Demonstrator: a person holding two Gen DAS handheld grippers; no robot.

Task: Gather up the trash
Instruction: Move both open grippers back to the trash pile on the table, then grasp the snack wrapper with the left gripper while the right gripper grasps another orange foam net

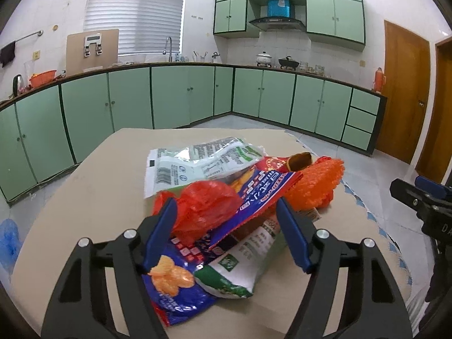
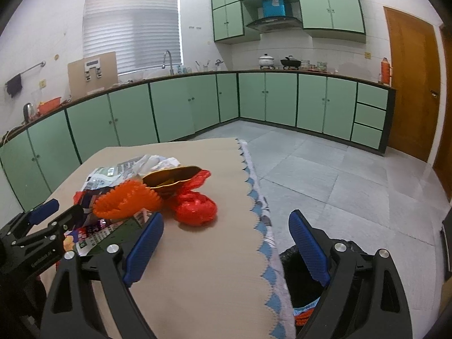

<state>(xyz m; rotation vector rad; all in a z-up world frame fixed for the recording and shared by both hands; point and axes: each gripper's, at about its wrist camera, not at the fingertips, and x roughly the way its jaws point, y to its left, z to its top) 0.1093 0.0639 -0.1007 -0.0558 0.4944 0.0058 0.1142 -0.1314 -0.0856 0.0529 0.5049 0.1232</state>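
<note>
1. Centrally, lower half of the left wrist view: left gripper point(image 1: 226, 234), blue fingers spread wide, nothing clasped; a heap of trash lies between and beyond them on the table point(image 1: 84, 197).
2. Red plastic bag point(image 1: 206, 206), crumpled, centre frame, just beside the left finger's tip.
3. Blue snack wrapper point(image 1: 175, 291), lower centre, printed with orange pieces, flat on the table.
4. Green-and-white pouch point(image 1: 237, 271), lower centre, overlapping the blue snack wrapper.
5. White printed packet point(image 1: 197, 163), upper part of the heap, text side up.
6. Orange mesh sleeve point(image 1: 316, 186), right of centre, atop the heap.
7. Lower half of the right wrist view: right gripper point(image 2: 226, 245), fingers released and well apart, holding nothing, poised over the table's right edge.
8. Scalloped blue-and-white cloth edging point(image 2: 262, 226), running down the table edge, centre frame.
9. Black bin bag point(image 2: 299, 279), lower right of the right wrist view, below the table edge, with something orange inside.
10. Green cabinets point(image 2: 169, 107), across mid-frame along the wall.
</note>
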